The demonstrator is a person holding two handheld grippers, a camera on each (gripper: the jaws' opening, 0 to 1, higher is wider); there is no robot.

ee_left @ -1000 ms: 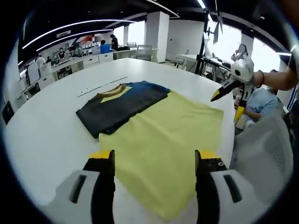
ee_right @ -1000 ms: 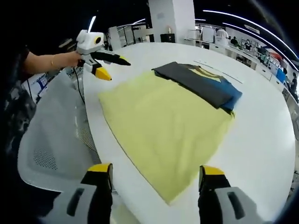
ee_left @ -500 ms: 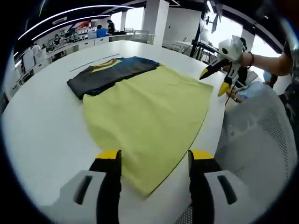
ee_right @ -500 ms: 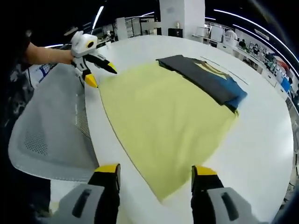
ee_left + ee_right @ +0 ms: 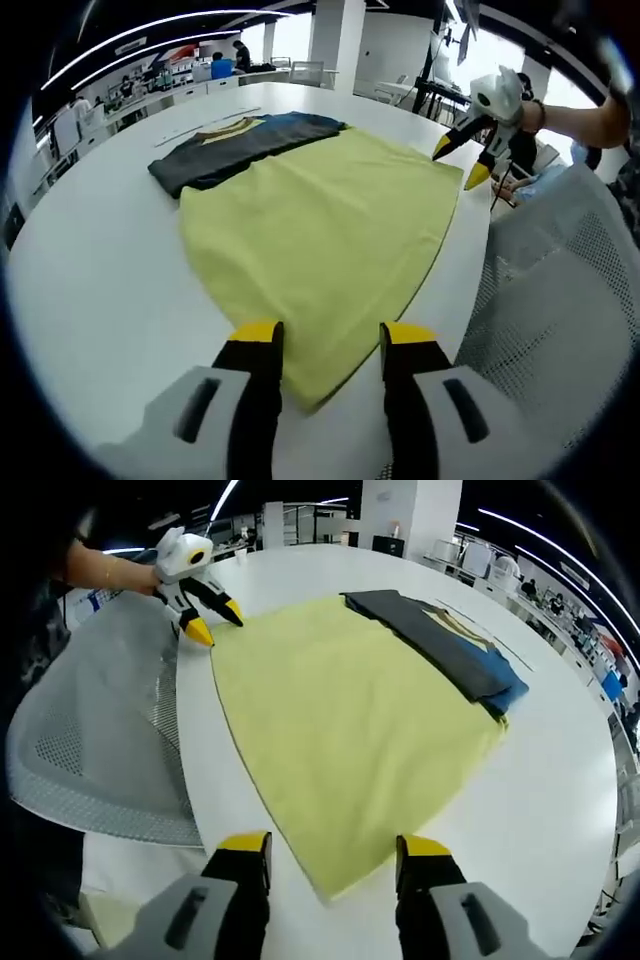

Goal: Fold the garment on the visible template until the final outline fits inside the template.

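A yellow cloth (image 5: pixel 320 220) (image 5: pixel 350 720) lies spread flat on the white table (image 5: pixel 90 290). At its far end is a dark grey and blue section with a yellow collar (image 5: pixel 235 150) (image 5: pixel 430 630). My left gripper (image 5: pixel 333 340) is open, and one near corner of the cloth lies between its jaws. My right gripper (image 5: pixel 333 850) is open in the same way over the other near corner. In each view the other gripper is at the opposite corner, held by a hand: the right gripper (image 5: pixel 458 167) and the left gripper (image 5: pixel 220 627), both with jaws apart.
A grey mesh chair (image 5: pixel 560 300) (image 5: pixel 90 740) stands against the table edge beside the cloth. A thin grey strip (image 5: pixel 205 112) lies on the table beyond the collar. Desks and people are far behind. Bare table (image 5: pixel 560 780) lies on both sides of the cloth.
Both grippers have dropped closer to the near corners of the yellow cloth, and their jaws have narrowed somewhat. The cloth itself has not moved.
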